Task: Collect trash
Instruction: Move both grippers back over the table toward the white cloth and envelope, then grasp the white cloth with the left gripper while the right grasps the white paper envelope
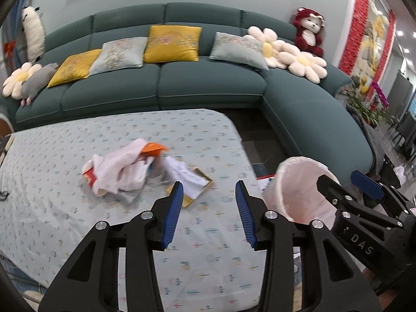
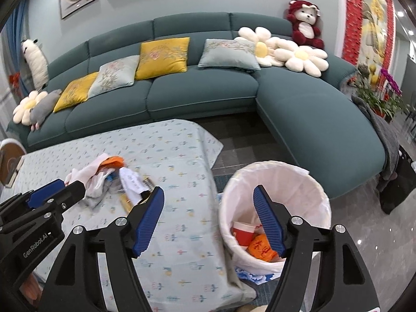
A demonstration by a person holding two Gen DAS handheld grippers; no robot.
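White tissues and an orange wrapper, my trash pile (image 1: 124,169), lie on the table (image 1: 65,221). My left gripper (image 1: 208,195) hovers near them, fingers apart and empty; my right gripper (image 2: 208,213), also apart, hangs by the bin (image 2: 275,208). Loose tissue could slip mid-carry.

Both wrist views look sofaward (image 1: 166,88) over the table (image 2: 182,176), sharing bin (image 2: 275,197) and trash pile (image 1: 122,169).

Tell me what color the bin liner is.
White; the bin liner shows best in the right wrist view.
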